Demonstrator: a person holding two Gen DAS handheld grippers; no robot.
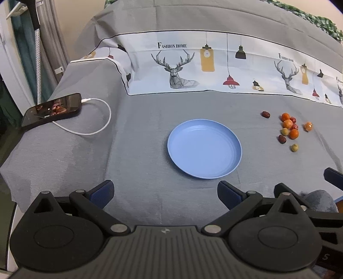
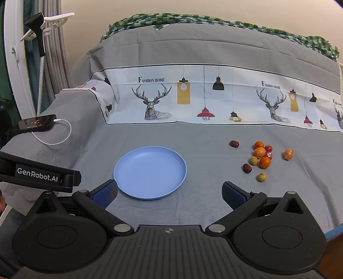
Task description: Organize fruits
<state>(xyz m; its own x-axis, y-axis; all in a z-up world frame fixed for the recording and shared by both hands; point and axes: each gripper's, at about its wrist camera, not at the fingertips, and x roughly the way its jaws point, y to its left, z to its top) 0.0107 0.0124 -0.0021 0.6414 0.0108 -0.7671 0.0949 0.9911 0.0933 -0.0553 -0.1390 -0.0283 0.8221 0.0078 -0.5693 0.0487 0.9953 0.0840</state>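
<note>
A blue plate [image 1: 204,149] lies on the grey cloth [image 1: 139,167] with nothing in it. The fruits [image 1: 289,128] sit on the cloth to its right, well apart from it: several small orange ones, two yellow-green ones, and dark red ones, most bunched together. One dark red fruit [image 1: 265,114] lies alone on the far side toward the plate, one orange fruit [image 1: 308,126] alone on the right (it looks partly peeled or wrapped, hard to tell), and a yellow-green one [image 1: 295,147] nearest the camera.

The left tool [image 1: 165,193] hovers over the cloth short of the plate, its blue-padded fingers spread wide and holding nothing. The right tool [image 2: 169,192] is likewise spread wide and bare, its left finger [image 2: 105,193] overlapping the plate's near rim in the picture.

A phone [image 1: 52,110] with a white cable [image 1: 96,126] rests at far left. The right view shows more of the green checked fabric [image 2: 214,20] on top of the backdrop, and the left tool's branded side at its left edge. The left view alone shows a grey fuzzy object [image 1: 319,199] at lower right, beside part of the right tool.
</note>
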